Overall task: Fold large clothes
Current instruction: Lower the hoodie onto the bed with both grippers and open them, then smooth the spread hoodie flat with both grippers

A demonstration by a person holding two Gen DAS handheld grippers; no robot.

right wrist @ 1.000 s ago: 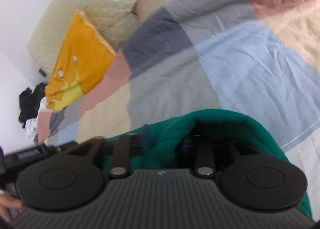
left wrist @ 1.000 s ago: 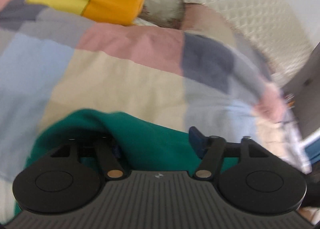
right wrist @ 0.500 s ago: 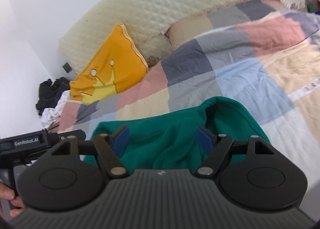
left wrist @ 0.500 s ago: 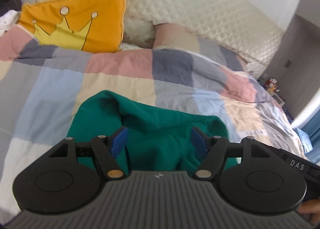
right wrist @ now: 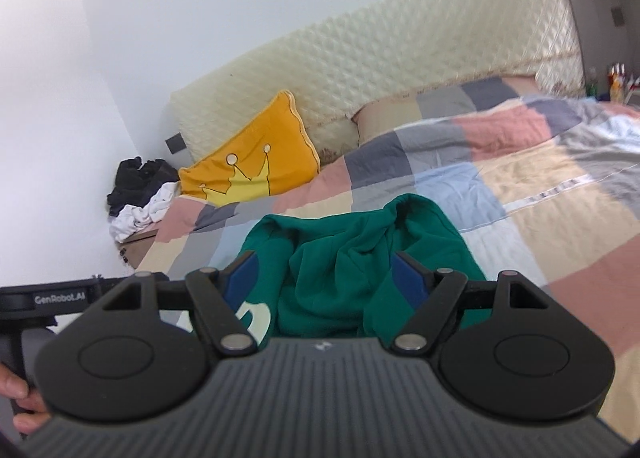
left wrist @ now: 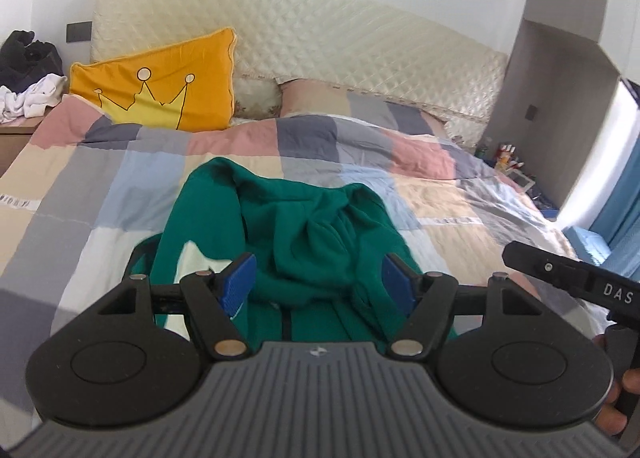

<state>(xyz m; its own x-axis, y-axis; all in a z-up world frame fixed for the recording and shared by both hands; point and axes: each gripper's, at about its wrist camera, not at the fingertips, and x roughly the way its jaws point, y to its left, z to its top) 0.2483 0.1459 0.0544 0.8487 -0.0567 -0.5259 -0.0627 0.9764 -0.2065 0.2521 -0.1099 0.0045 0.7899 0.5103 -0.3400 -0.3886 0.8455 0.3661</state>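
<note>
A: Okay, left wrist: left gripper [left wrist: 319, 278] spread wide, empty; green sweatshirt [left wrist: 308, 234] bunched on quilt [left wrist: 80, 194] ahead. Window light far right.

B: Right wrist: right gripper [right wrist: 325, 278] wide too, sweatshirt [right wrist: 352, 250] ahead; clothes pile [right wrist: 140, 194] far left.

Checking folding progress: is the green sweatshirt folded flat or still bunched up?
Bunched up. The green sweatshirt lies in a rumpled heap on the checked quilt, with loose folds and no flat, squared edges.

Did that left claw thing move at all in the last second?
Yes. The left gripper has pulled up and back from the green garment: the orange crown pillow, earlier cut off at the frame's top, now sits farther off, and its jaws have opened.
</note>
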